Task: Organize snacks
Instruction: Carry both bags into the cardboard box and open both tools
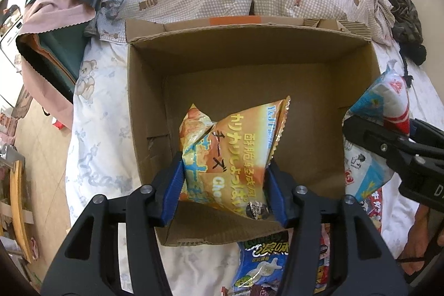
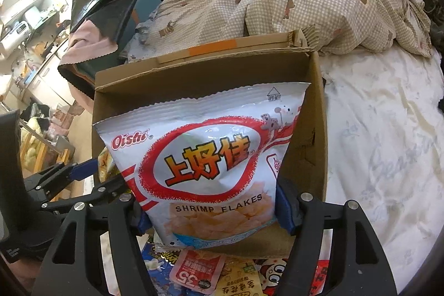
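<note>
The left gripper (image 1: 223,186) reaches forward over the near edge of the box (image 1: 144,107) and points down into it. Its blue pads (image 1: 173,189) squeeze a yellow cheese bag (image 1: 230,154), which hangs inside the box, above the floor of it. The right gripper (image 2: 212,208) comes in from the right side (a little higher) and pinches a white shrimp bag (image 2: 205,157) over the box. More snacks (image 2: 211,276) lie on the bed (image 2: 383,146) just in front of the box.
</note>
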Demonstrator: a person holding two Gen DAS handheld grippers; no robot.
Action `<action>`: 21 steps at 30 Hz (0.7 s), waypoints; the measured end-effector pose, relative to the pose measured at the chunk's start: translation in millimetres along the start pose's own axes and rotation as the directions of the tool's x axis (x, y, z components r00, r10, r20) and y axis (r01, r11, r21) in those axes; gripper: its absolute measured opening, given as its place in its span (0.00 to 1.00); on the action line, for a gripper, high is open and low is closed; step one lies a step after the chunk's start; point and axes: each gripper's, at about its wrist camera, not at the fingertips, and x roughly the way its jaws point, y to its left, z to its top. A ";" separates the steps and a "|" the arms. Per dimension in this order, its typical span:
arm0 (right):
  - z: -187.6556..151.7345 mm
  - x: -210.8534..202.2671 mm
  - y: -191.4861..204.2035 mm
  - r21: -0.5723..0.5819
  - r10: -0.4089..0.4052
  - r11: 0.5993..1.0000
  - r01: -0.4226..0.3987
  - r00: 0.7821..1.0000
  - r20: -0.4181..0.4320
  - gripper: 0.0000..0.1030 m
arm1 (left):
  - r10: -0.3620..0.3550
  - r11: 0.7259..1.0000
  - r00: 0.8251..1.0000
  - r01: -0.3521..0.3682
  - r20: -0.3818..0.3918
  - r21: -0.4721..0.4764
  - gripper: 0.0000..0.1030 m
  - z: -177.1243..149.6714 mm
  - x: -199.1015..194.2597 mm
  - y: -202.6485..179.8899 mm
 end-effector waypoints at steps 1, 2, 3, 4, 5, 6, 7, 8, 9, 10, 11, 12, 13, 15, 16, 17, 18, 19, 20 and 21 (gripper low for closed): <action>0.1 -0.4 0.4 -0.003 -0.001 1.000 0.001 1.000 0.005 0.70 | 0.003 1.000 1.000 -0.003 0.000 0.000 0.50 -0.1 -0.1 0.5; 0.2 -0.5 0.4 -0.002 0.002 1.000 -0.002 1.000 0.008 0.70 | 0.005 1.000 1.000 -0.005 -0.002 -0.001 0.51 -0.2 0.0 1.1; 0.1 -1.0 -0.4 0.001 0.004 1.000 -0.004 1.000 0.012 0.71 | 0.005 1.000 1.000 -0.005 -0.003 -0.003 0.52 -0.2 0.1 1.5; 0.4 -1.7 -0.6 0.006 0.008 1.000 -0.008 1.000 0.017 0.71 | 0.003 1.000 1.000 -0.003 -0.003 -0.007 0.52 -0.3 -0.1 2.3; 0.6 -2.8 -1.2 0.009 0.009 1.000 -0.009 1.000 0.023 0.71 | 0.004 1.000 1.000 -0.004 0.000 -0.017 0.53 0.0 -1.0 3.8; 1.1 -4.3 -1.4 0.012 0.012 1.000 -0.013 0.999 0.032 0.71 | 0.001 1.000 1.000 -0.001 0.009 -0.025 0.54 0.4 -2.6 4.9; 1.9 -6.7 -1.8 0.018 0.021 1.000 -0.022 0.999 0.044 0.72 | 0.000 1.000 1.000 0.000 0.019 -0.031 0.56 0.7 -4.4 5.3; 2.5 -8.3 -1.9 0.022 0.028 0.999 -0.029 0.998 0.052 0.74 | 0.007 0.999 1.000 -0.005 0.031 -0.033 0.64 1.1 -6.7 5.2; 3.2 -10.7 -2.6 0.029 0.037 0.999 -0.039 0.997 0.068 0.81 | 0.012 0.999 0.999 -0.011 0.043 -0.034 0.71 1.0 -9.3 5.2; 3.3 -13.0 -3.4 0.034 0.038 0.999 -0.041 0.996 0.084 0.89 | 0.011 0.999 0.998 -0.009 0.056 -0.037 0.78 1.1 -11.6 5.5; 3.1 -14.7 -3.4 0.037 0.034 0.999 -0.038 0.995 0.096 0.93 | 0.005 0.999 0.998 -0.002 0.064 -0.043 0.84 1.1 -13.3 6.3; 2.6 -17.1 -4.2 0.039 0.031 0.999 -0.036 0.993 0.110 0.97 | -0.003 0.999 0.998 0.006 0.065 -0.048 0.87 1.3 -14.0 7.2; 2.5 -18.4 -4.6 0.037 0.027 0.999 -0.032 0.993 0.115 0.97 | -0.016 0.998 0.998 0.019 0.061 -0.054 0.89 1.1 -14.0 7.8; 3.2 -18.8 -4.2 0.032 0.018 0.999 -0.022 0.994 0.111 0.97 | -0.024 0.998 0.998 0.027 0.057 -0.062 0.89 0.2 -13.8 8.8; 3.7 -19.3 -4.3 0.030 0.017 0.999 -0.021 0.994 0.111 0.97 | -0.025 0.998 0.998 0.028 0.056 -0.064 0.89 -0.6 -14.0 9.1; 3.8 -19.8 -4.4 0.030 0.016 0.999 -0.019 0.994 0.111 0.97 | -0.027 0.998 0.998 0.031 0.055 -0.062 0.89 -1.7 -14.2 9.2; 4.3 -19.6 -4.8 0.031 0.016 0.999 -0.019 0.994 0.110 0.97 | -0.027 0.998 0.998 0.030 0.055 -0.060 0.89 -2.0 -14.5 9.2; 4.4 -19.4 -4.9 0.029 0.018 0.999 -0.021 0.994 0.106 0.97 | -0.025 0.998 0.998 0.029 0.056 -0.058 0.89 -2.9 -15.4 8.9; 4.7 -19.5 -5.3 0.029 0.020 0.999 -0.023 0.995 0.102 0.97 | -0.024 0.998 0.998 0.028 0.060 -0.056 0.89 -3.6 -16.5 8.7; 4.5 -20.0 -5.5 0.029 0.022 0.999 -0.025 0.995 0.100 0.97 | -0.026 0.998 0.998 0.029 0.063 -0.053 0.89 -4.3 -17.5 8.4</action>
